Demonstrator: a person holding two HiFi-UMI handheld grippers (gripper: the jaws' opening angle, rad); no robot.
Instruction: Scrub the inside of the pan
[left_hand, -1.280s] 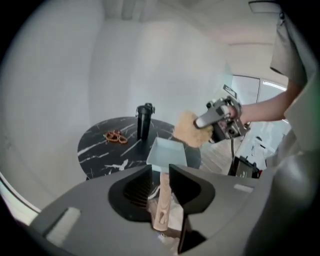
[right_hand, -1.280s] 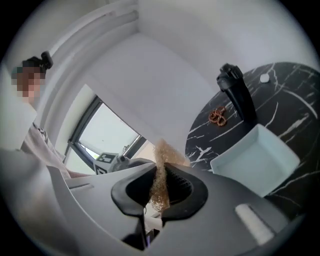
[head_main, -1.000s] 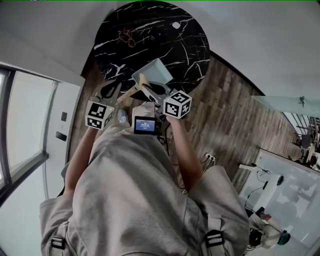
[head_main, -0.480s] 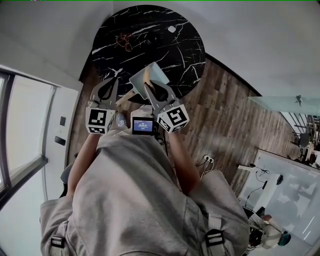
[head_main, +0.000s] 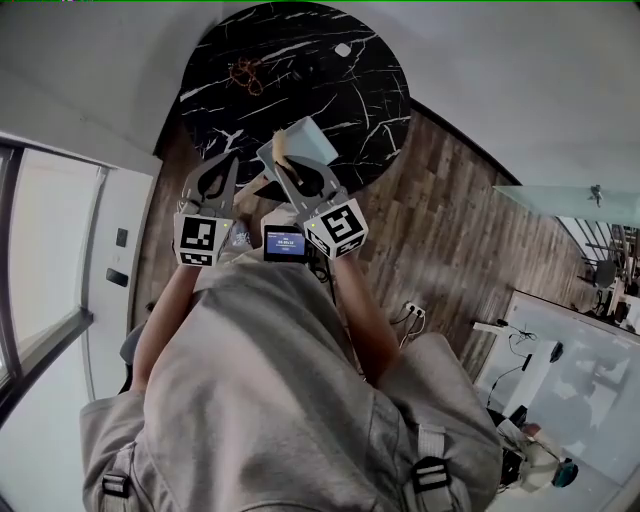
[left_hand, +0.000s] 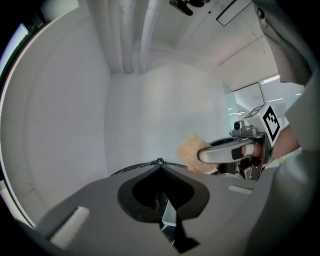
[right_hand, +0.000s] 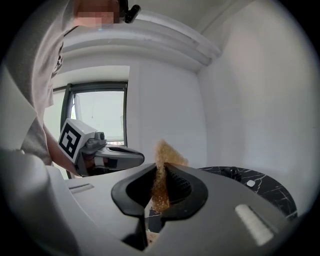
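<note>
Right gripper (right_hand: 159, 167) clamped on sponge (right_hand: 168, 154); pan (head_main: 315, 140) just ahead; we'd press flat and stroke evenly inside.

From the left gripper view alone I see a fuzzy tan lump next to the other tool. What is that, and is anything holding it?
Observer: The right gripper view shows it up close. It is a tan sponge, pinched upright between the shut jaws of the right gripper.
Operator: And where is the pan it is meant to scrub?
Observer: The head view shows a pale grey square pan at the near edge of a round black marble table.
</note>
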